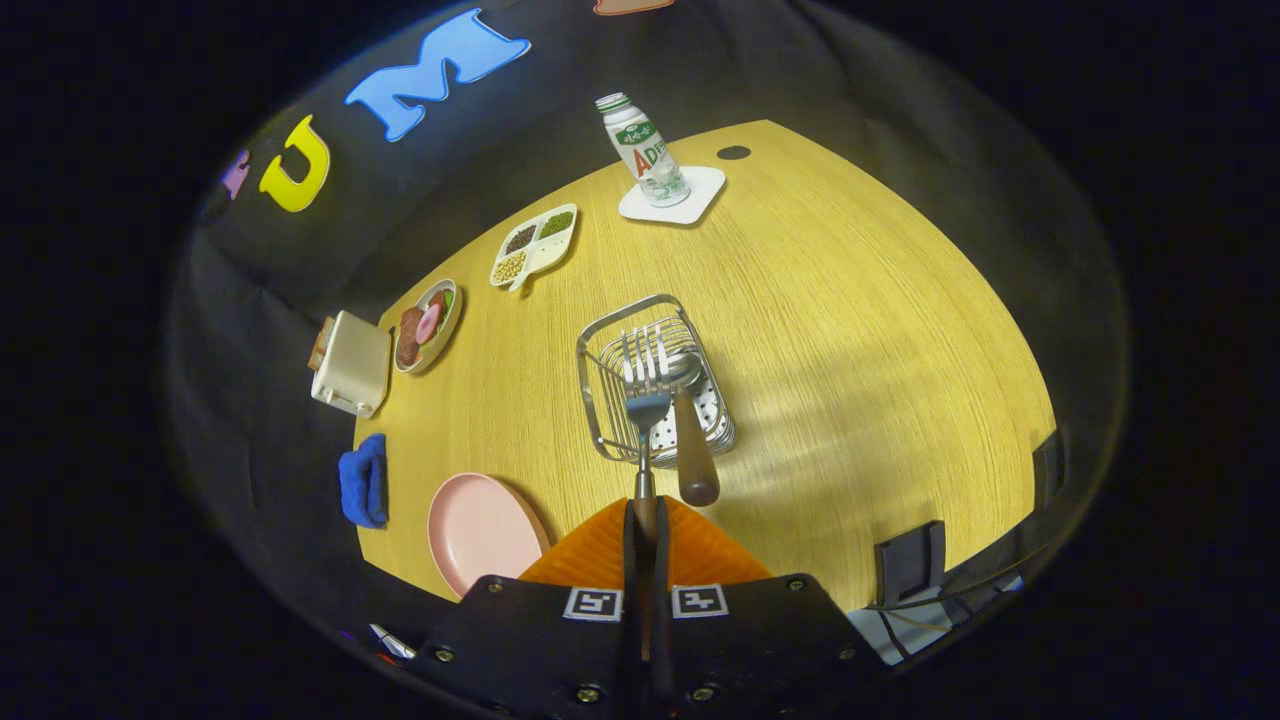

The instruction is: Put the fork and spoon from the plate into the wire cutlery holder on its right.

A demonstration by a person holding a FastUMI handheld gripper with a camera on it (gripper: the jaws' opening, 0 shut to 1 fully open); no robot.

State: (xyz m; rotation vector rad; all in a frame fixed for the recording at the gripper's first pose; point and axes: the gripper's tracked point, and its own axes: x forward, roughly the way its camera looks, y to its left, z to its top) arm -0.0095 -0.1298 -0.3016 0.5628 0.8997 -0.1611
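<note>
While my jaws pinched its slim handle, the fork [646,385], stiff, light, slippery, hung above the wire cutlery holder [600,395].

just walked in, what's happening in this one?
The handheld gripper is shut on the fork by its handle, holding it tines-forward over the wire holder. The spoon already sits in the holder, its brown handle sticking out toward the gripper. The pink plate beside the fingers has no cutlery on it. So the spoon is done and the fork looks about to go in.
</note>
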